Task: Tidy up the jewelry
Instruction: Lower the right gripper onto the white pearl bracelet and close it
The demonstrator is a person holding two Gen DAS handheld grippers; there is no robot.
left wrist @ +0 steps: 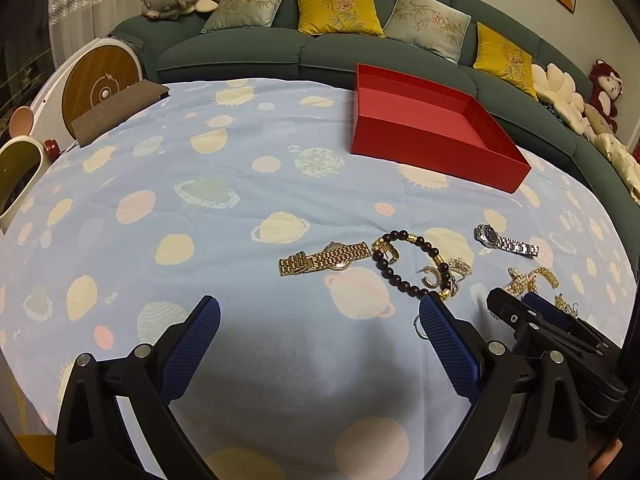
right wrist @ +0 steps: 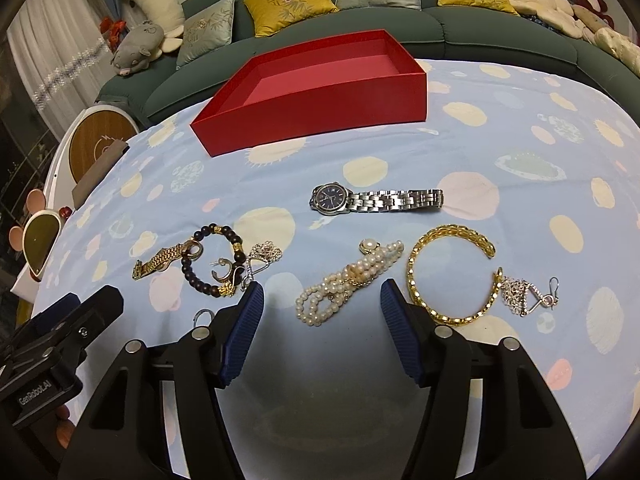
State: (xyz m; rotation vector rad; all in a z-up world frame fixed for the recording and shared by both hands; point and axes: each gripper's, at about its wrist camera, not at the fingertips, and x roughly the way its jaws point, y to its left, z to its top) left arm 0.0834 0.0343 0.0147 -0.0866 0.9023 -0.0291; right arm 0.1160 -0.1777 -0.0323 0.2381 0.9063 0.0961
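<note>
An empty red box [left wrist: 432,128] [right wrist: 320,92] stands at the far side of the table. Jewelry lies in front of it: a gold watch [left wrist: 324,259] [right wrist: 160,260], a dark bead bracelet [left wrist: 404,264] [right wrist: 212,260], a silver watch [left wrist: 506,241] [right wrist: 376,199], a pearl bracelet [right wrist: 348,284], a gold chain bracelet [right wrist: 444,272] and a silver earring [right wrist: 524,292]. My left gripper [left wrist: 320,320] is open and empty, short of the gold watch. My right gripper [right wrist: 322,300] is open, its fingers either side of the pearl bracelet, just short of it.
The table wears a light blue planet-print cloth [left wrist: 224,208]. A green sofa [left wrist: 248,52] with cushions and plush toys runs behind. A round white and wood device [left wrist: 100,80] and a brown pad [left wrist: 120,112] sit at the left edge. The right gripper's body [left wrist: 560,332] shows in the left view.
</note>
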